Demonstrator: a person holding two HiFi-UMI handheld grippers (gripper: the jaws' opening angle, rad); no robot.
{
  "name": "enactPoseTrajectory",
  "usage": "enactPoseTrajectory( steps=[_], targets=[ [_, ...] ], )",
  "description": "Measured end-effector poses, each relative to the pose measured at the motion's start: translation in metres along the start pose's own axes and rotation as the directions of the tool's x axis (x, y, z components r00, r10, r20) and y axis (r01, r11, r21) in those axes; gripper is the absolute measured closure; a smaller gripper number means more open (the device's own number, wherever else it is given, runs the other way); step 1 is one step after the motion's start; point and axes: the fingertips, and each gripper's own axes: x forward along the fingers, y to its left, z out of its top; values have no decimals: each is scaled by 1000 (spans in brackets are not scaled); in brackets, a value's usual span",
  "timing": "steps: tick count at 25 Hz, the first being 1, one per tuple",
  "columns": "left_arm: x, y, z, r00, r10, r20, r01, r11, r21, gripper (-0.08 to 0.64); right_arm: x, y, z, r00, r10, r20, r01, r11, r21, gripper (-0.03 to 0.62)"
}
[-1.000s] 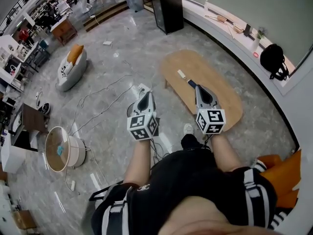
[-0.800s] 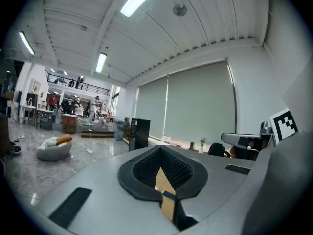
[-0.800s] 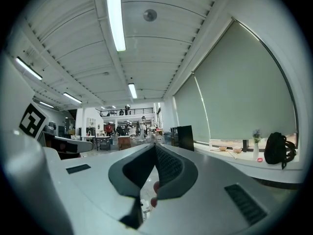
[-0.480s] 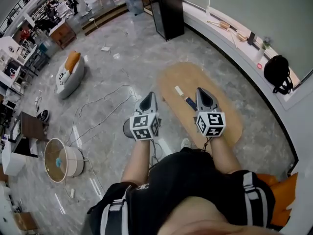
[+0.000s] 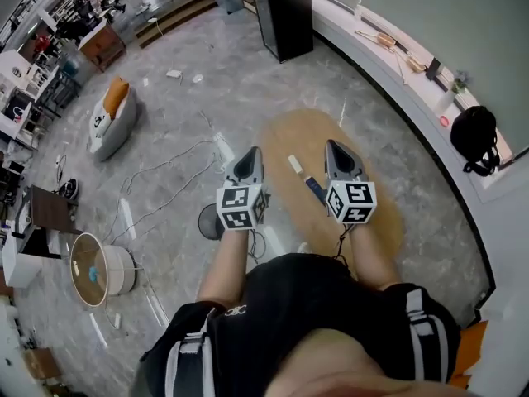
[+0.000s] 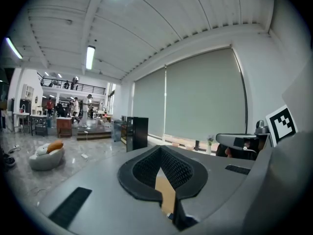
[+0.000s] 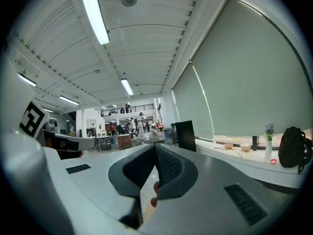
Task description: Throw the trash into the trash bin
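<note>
Task not started: no trash is gripped. Left gripper (image 5: 251, 150) jaws are closed at the tips and empty; right gripper (image 5: 330, 144) jaws likewise. Probable trash, a white strip (image 5: 295, 165) and a dark item (image 5: 315, 189), lies on the desk (image 5: 310, 135) at 12 o'clock, between the grippers. The dark round container (image 5: 210, 221) at 7 o'clock of the left gripper may be the bin; it is partly hidden, so this is unconfirmed

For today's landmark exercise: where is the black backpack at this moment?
The black backpack sits at the head view's far right, on the white window ledge, beyond the oval wooden table.
</note>
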Motion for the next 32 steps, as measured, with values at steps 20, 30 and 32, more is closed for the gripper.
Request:
enactPoseTrajectory(
  steps=[20, 30, 32],
  targets=[
    [56, 13, -32, 996, -45, -71, 48, 998, 45, 555, 40, -28, -44, 992, -92, -81, 93, 996, 10, 586],
    [99, 40, -35, 990, -122, -71, 122, 993, -3, 555, 79, -22, -60, 982, -116, -150, 110, 993, -44, 586],
    [111, 48, -41, 987, -137, -85, 137, 991, -4, 555, 89, -22, -67, 978, -126, -168, 118, 991, -57, 586]
  ],
)
